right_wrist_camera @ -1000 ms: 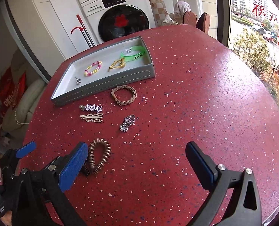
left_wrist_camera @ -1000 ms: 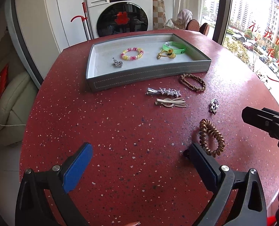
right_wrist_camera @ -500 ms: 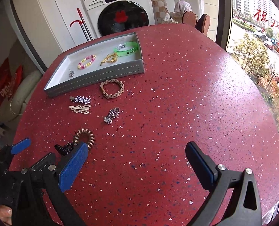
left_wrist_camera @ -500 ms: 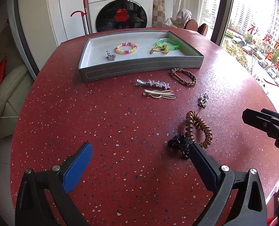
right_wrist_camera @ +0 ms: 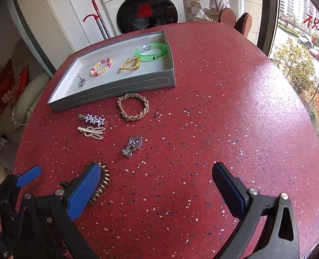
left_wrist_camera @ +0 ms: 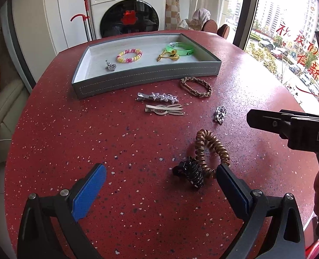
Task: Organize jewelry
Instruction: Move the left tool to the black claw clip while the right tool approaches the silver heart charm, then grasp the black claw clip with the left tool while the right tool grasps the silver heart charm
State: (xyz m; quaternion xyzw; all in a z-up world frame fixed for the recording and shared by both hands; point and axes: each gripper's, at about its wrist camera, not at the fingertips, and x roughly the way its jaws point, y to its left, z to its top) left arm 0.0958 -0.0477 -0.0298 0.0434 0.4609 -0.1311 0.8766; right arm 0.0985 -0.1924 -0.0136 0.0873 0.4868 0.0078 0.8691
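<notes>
Toward the far-left part of the red speckled table (left_wrist_camera: 73,142), the grey tray (left_wrist_camera: 146,76) was sat with a few bits already in it: a pink-and-yellow bead bracelet (left_wrist_camera: 129,55), a small silver charm (left_wrist_camera: 110,66) by the tray's left end, a yellow cord piece (left_wrist_camera: 167,55) and a green wristband (left_wrist_camera: 180,49) tucked into the right end, the cord just touching the band.

Everything else was left out on the table in front of the tray's near wall. A braided tan bracelet (right_wrist_camera: 133,109) was laid just off the tray's right half, with a silver star hair clip (right_wrist_camera: 92,119) and a pale gold clip (right_wrist_camera: 92,131) lined up one behind the other to its left. A silver heart pendant (right_wrist_camera: 133,145) was parked nearer the middle, well apart from the tray.

Closest to the near edge, a brown spiral hair tie (left_wrist_camera: 211,149) was seen with a black claw clip (left_wrist_camera: 189,172) right against its near end. The left gripper (left_wrist_camera: 159,185) was held low over the table with its jaws spread wide and nothing between them; the right-side pad looked to be touching or nearly touching the spiral tie, hard to call. The right gripper (right_wrist_camera: 157,185) was held wide apart too, empty, its left pad covering part of that same tie in its own view.
</notes>
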